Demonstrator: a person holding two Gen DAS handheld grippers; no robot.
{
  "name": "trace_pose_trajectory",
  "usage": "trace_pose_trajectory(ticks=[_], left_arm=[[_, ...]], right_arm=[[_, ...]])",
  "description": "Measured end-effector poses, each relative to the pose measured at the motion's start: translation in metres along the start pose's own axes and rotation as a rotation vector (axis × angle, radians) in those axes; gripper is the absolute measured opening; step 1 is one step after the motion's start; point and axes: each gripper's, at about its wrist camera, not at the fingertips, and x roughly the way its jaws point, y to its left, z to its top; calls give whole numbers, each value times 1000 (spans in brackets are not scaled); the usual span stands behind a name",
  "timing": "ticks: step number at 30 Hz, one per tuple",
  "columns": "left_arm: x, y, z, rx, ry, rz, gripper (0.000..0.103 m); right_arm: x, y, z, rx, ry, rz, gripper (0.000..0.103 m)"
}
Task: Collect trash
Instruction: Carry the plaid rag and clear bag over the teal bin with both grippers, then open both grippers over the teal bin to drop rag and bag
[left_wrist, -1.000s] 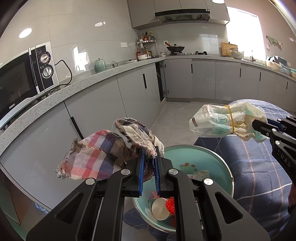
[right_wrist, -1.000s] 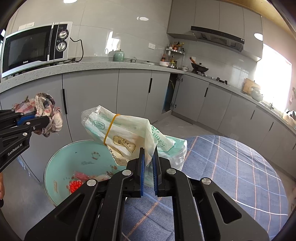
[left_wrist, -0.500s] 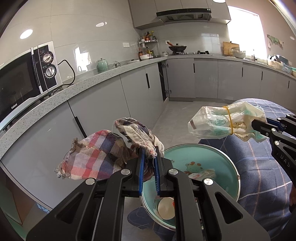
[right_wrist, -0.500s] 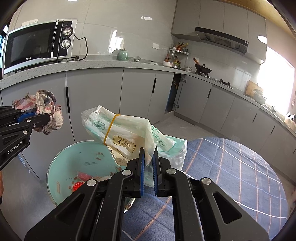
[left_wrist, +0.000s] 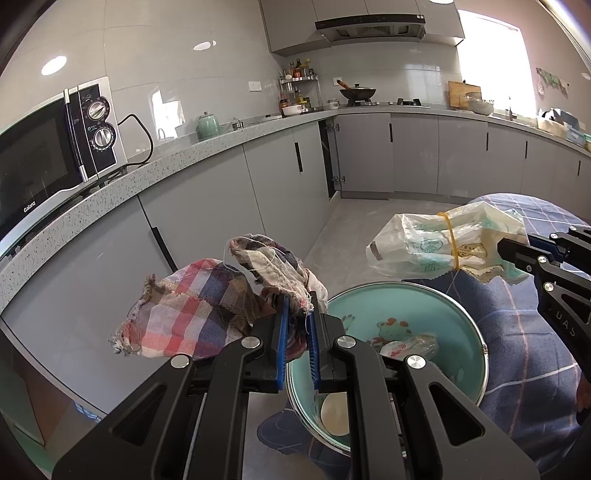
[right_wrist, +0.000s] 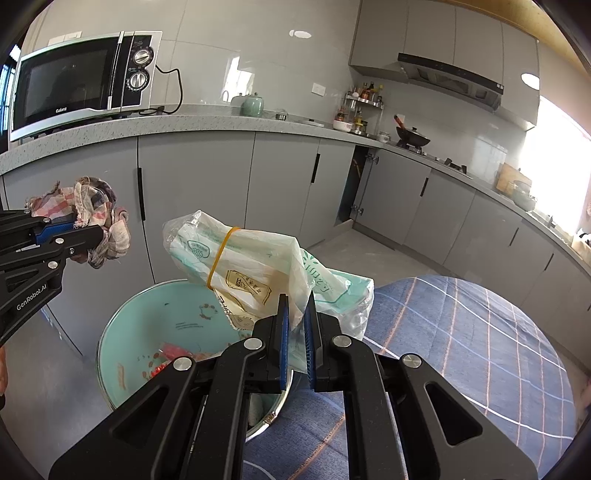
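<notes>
My left gripper (left_wrist: 297, 308) is shut on a frayed plaid rag (left_wrist: 192, 306), held above the left rim of a teal trash bin (left_wrist: 458, 321). It also shows at the left of the right wrist view (right_wrist: 86, 236) with the rag (right_wrist: 96, 214). My right gripper (right_wrist: 295, 314) is shut on a crumpled plastic bag with a yellow rubber band (right_wrist: 236, 262), held above the bin (right_wrist: 147, 314). In the left wrist view the bag (left_wrist: 436, 247) hangs over the bin's far right rim. The bin holds wrappers, a white disc and red bits.
A table with a blue checked cloth (right_wrist: 461, 350) lies right of the bin. Grey cabinets and a speckled counter (left_wrist: 110, 188) run behind, with a microwave (right_wrist: 85, 81). Tiled floor (left_wrist: 354, 229) stretches beyond.
Both grippers have risen slightly and shifted forward with their loads; the bin sits a little lower and nearer in both views. Both grips are unchanged.
</notes>
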Motion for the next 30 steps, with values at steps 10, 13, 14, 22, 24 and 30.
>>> trace_pose_trajectory(ticks=[10, 13, 14, 22, 24, 30], left_arm=[[0, -1, 2, 1, -2, -3, 10], [0, -2, 2, 1, -3, -5, 10], [0, -2, 2, 0, -3, -4, 10], [1, -1, 2, -5, -4, -8, 13], [2, 1, 2, -11, -8, -1, 17], [-3, 4, 3, -16, -34, 24, 55]], right_arm=[[-1, 0, 2, -3, -4, 1, 9], [-1, 1, 3, -7, -5, 4, 9], [-1, 1, 4, -7, -4, 7, 9], [1, 4, 6, -11, -3, 29, 11], [2, 5, 5, -9, -6, 41, 21], [-1, -2, 1, 25, -21, 39, 48]])
